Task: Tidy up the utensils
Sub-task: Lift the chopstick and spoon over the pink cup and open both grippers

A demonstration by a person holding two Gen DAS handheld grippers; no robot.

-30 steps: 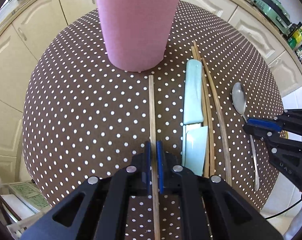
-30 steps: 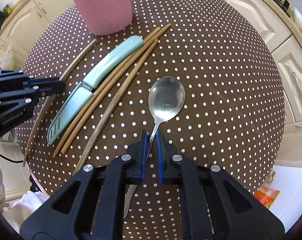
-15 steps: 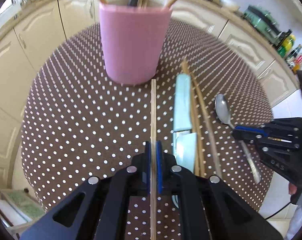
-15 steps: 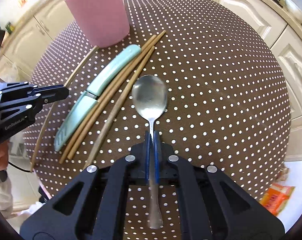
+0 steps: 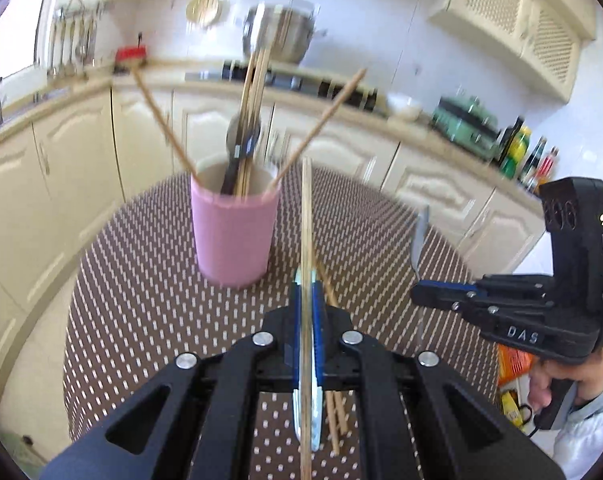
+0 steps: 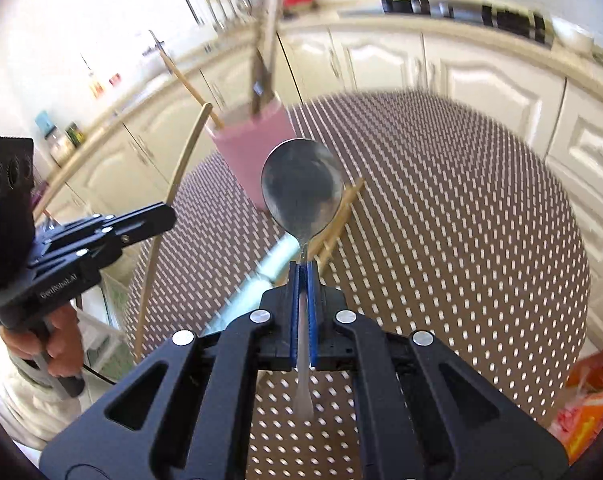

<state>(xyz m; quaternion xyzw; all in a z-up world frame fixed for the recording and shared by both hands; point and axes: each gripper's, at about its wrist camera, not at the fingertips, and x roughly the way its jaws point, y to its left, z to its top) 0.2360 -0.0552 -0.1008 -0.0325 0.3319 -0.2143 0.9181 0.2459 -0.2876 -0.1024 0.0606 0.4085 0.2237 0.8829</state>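
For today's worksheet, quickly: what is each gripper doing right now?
Left gripper: closed on a thin wooden chopstick.
Right gripper: closed on a shiny metal spoon.

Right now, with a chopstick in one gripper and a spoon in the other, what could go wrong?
1. The pink cup is already crowded with leaning sticks, so the chopstick may catch on them or tip the cup.
2. The right gripper pinches the spoon only at its thin neck; the spoon may swivel or slip.
3. Both grippers head to one cup and may collide.
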